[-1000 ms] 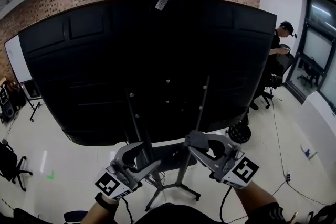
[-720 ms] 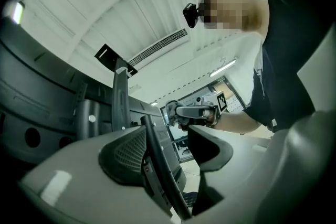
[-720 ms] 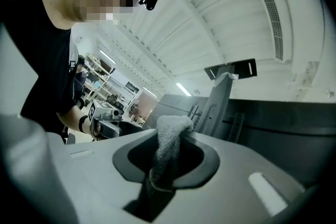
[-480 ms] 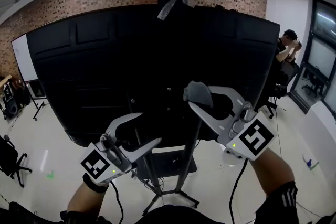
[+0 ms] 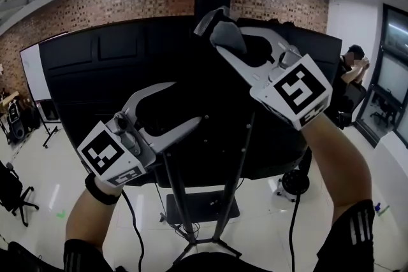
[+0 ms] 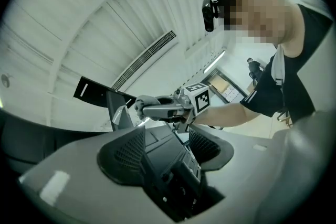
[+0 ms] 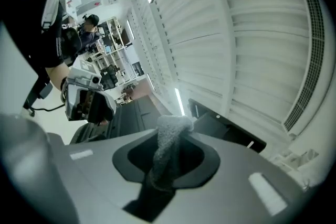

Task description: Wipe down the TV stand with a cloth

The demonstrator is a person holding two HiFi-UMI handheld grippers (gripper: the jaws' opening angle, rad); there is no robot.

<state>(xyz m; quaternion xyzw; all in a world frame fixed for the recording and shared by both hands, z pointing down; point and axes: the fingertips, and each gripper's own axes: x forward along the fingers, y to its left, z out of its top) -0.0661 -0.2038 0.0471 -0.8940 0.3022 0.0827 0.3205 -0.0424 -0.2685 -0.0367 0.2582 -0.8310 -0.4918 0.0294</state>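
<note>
Both grippers are raised in front of the back of the TV [image 5: 95, 73]. Right gripper [image 5: 222, 41]: jaws pressed onto a grey cloth [image 5: 231, 35], which bunches out past the tips. In the right gripper view the cloth [image 7: 169, 147] fills the gap between the pads. In the head view the cloth sits level with the TV's top edge, near its middle; whether it touches the panel cannot be told. Left gripper [image 5: 186, 102]: jaws spread, nothing between them, lower and to the left, over the TV's mid-height. The left gripper view confirms open pads [image 6: 128, 152] with clear air between them. The stand [image 5: 176, 188] is well below both grippers: two slanted poles drop from the TV's lower edge to a dark base plate [image 5: 197, 207] on the pale floor [image 5: 57, 181]. Floor is open on either side of the base. A chair [image 5: 9, 194] sits at the far left, and a round black object [image 5: 293, 183] is just right of the poles. A whiteboard [image 5: 30, 83] stands beyond the TV's left edge. A person [image 5: 352, 67] is beyond its right edge, well apart.
</note>
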